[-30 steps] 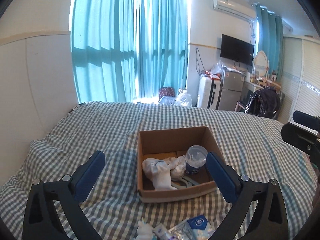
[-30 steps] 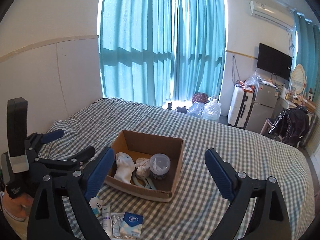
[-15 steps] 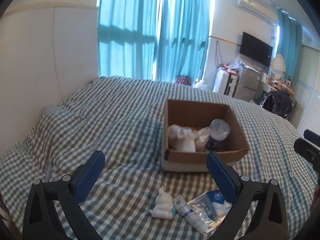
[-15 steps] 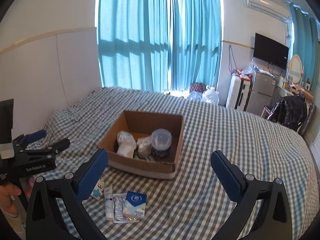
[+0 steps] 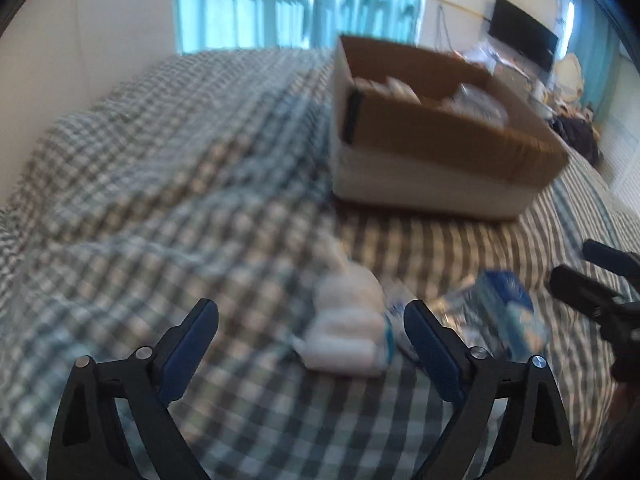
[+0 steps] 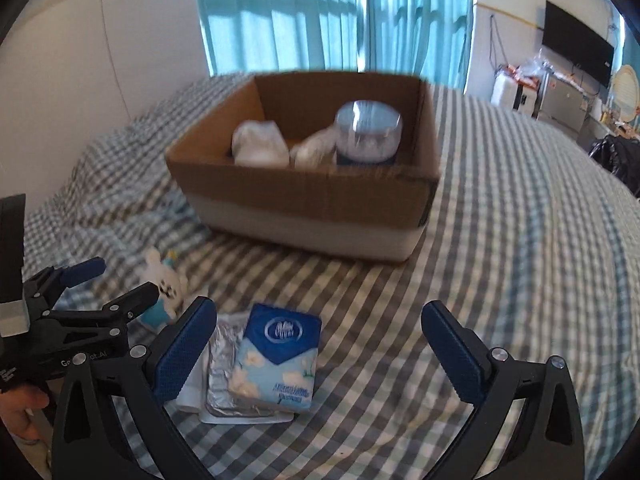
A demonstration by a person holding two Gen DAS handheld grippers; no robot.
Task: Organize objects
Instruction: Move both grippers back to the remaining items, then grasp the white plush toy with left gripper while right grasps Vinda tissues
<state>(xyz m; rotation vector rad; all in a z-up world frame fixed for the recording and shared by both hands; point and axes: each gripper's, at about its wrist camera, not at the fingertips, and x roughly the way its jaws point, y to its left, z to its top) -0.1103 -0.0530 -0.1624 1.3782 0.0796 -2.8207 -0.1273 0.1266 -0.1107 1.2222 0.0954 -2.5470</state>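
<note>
A cardboard box sits on the checked bed, holding white socks and a clear round tub. In front of it lie a white plush toy, a blue tissue pack, a foil sachet and a small tube. My left gripper is open, low over the bed, with the toy between its fingers. My right gripper is open just above the tissue pack. The left gripper also shows in the right wrist view.
The checked bedspread spreads wide to the right of the box. A white wall panel runs along the left. Teal curtains, a TV, suitcases and furniture stand beyond the bed.
Both grippers have dropped and moved forward toward the loose items in front of the box. The left view is motion-blurred. Both stay open.
</note>
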